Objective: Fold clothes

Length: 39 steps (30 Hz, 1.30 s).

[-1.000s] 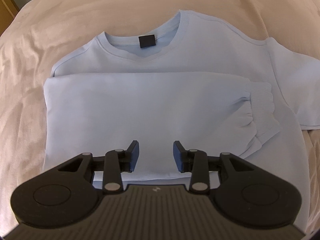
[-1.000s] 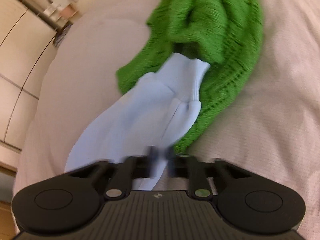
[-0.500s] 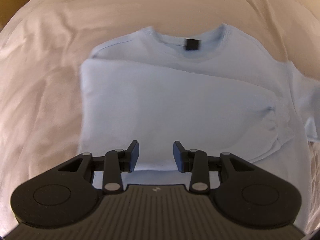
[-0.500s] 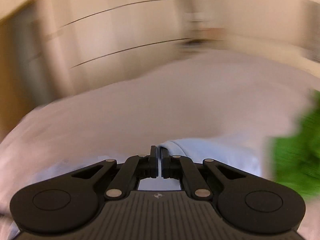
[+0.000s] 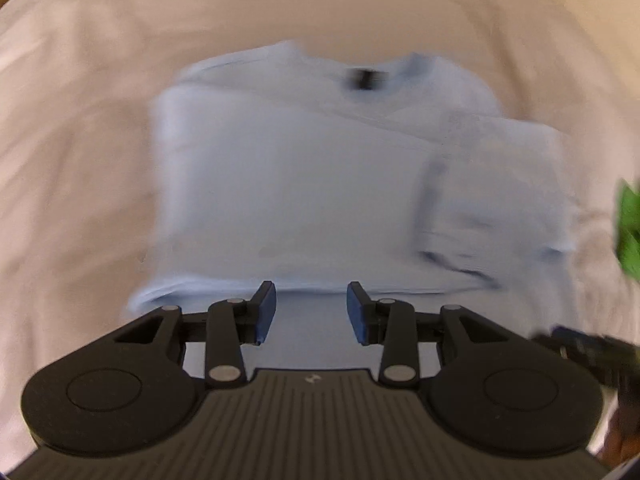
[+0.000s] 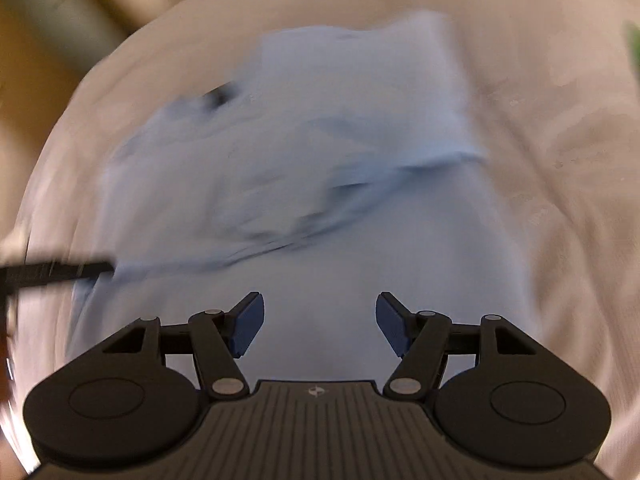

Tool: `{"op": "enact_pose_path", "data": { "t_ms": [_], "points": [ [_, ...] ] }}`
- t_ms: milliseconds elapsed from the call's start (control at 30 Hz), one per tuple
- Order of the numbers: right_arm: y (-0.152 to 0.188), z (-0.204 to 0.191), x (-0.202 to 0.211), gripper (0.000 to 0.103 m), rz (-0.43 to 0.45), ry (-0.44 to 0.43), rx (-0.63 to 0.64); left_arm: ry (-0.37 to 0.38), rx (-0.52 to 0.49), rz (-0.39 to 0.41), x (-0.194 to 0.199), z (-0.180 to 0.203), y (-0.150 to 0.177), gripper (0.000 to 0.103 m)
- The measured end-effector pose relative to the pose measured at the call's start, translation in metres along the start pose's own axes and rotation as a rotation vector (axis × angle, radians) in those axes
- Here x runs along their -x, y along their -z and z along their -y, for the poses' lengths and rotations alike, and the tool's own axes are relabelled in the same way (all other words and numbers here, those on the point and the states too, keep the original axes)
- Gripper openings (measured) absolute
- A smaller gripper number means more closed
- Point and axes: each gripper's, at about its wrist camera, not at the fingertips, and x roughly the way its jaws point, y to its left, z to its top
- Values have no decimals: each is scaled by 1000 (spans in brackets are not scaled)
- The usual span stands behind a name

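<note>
Light blue sweatshirt point(image 5: 304, 184) mid-bed point(image 5: 72, 128), both sleeves folded in, body fold left; left gripper point(image 5: 311, 312) spreading slightly, empty, right gripper point(image 6: 319, 324) opening, nothing between jaws

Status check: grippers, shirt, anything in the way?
Left gripper opening, empty. Right gripper opening, empty. Blue shirt flat on bed, both sleeves folded in. Green knit at right edge, clear of shirt.

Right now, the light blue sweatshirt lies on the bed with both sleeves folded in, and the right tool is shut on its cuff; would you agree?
Not quite: the right tool holds nothing. Its jaws are opening, with a clear gap between them above the fabric, as the right wrist view shows. The rest stands: the light blue sweatshirt lies on the bed with both sleeves folded in.
</note>
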Motion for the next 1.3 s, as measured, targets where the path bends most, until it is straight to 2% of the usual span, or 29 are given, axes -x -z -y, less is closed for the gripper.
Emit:
{"op": "enact_pose_path", "data": {
  "t_ms": [33,100,200,333,367,433,467,500,533,633,700,733,800,900,933,1033,1067,1100,1233,1300],
  "points": [
    [-1,17,4,65,17,0,-87,22,-55,12,-3,17,-4,38],
    [-6,45,11,65,47,-1,-240,90,-170,32,-10,56,-11,49],
    [-7,81,17,65,80,-25,-422,148,-327,54,-22,105,-11,55],
    [-7,105,21,65,111,-49,-518,96,-462,56,-52,149,-3,58],
    [-8,109,21,65,114,-43,-520,76,-473,48,-61,156,-3,55],
    [-9,117,16,65,113,-38,-525,66,-464,30,-74,160,-6,42],
    [-8,119,16,66,111,-36,-529,63,-457,21,-79,161,-8,25],
    [-7,121,16,66,108,-35,-533,72,-432,2,-85,158,-12,10],
    [-7,123,16,66,105,-34,-537,100,-386,-10,-85,152,-18,5],
    [-9,127,17,66,108,-39,-547,173,-187,94,-46,114,-39,2],
    [-13,128,17,66,115,-45,-547,180,-6,178,-11,65,-55,1],
    [-16,129,17,66,118,-48,-547,165,95,211,2,36,-61,0],
    [-22,128,15,66,127,-55,-542,81,265,246,15,-20,-67,0],
    [-30,124,11,66,134,-62,-529,29,413,133,-3,-87,-60,2],
    [-32,122,10,67,132,-64,-523,38,436,106,-10,-98,-55,3],
    [-33,120,13,67,128,-66,-499,94,452,71,-28,-107,-44,18],
    [-34,118,14,67,125,-57,-479,126,460,69,-34,-106,-43,32],
    [-35,117,14,67,122,-46,-459,147,473,66,-39,-104,-44,39],
    [-35,113,11,68,105,-23,-439,197,513,24,-73,-88,-51,48],
    [-31,111,15,69,102,-21,-449,191,557,0,-91,-82,-51,45]
  ]
}}
